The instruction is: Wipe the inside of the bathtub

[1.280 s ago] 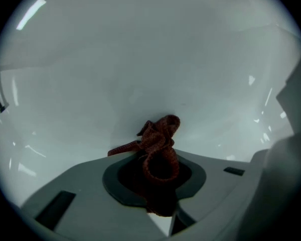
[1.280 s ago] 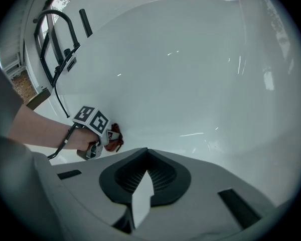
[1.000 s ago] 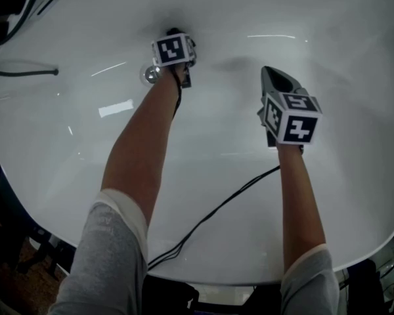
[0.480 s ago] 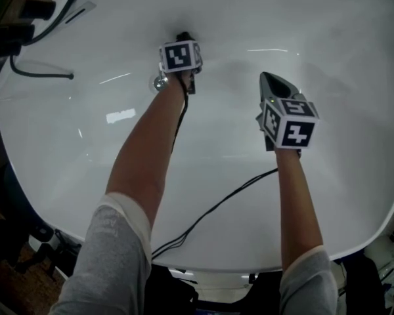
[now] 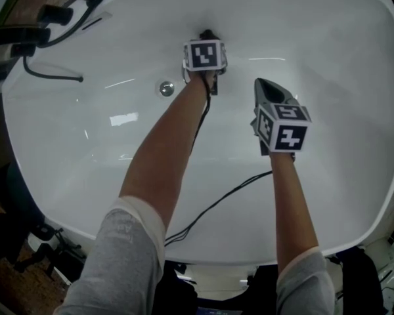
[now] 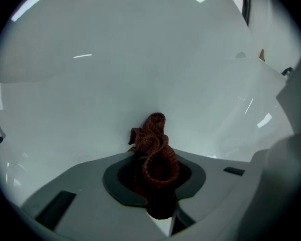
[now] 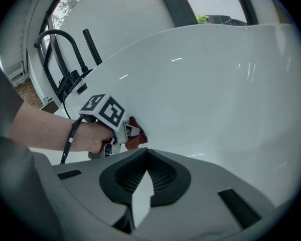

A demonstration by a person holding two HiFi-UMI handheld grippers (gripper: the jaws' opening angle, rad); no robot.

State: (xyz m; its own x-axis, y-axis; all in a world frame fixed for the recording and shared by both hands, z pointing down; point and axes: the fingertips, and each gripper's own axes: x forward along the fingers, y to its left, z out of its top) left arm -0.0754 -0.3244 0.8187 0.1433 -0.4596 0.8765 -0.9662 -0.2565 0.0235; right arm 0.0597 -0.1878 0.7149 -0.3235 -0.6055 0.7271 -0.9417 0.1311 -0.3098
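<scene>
In the head view my left gripper (image 5: 207,37) presses against the far inner wall of the white bathtub (image 5: 328,58). It is shut on a dark red knitted cloth (image 6: 153,144), which bunches out past the jaws against the tub wall. The right gripper view shows the same cloth (image 7: 136,137) poking out of the left gripper (image 7: 131,131) where it meets the wall. My right gripper (image 5: 263,85) hovers over the tub floor to the right of the left one. Its jaws are together with nothing between them (image 7: 142,177).
A round metal drain (image 5: 166,88) sits on the tub floor, left of the left gripper. Black taps and a hose (image 5: 49,31) stand on the tub's left rim. A black cable (image 5: 217,202) trails from the grippers over the near rim.
My left gripper with the cloth has slid right along the far wall, away from the drain. The right gripper has stayed about where it was.
</scene>
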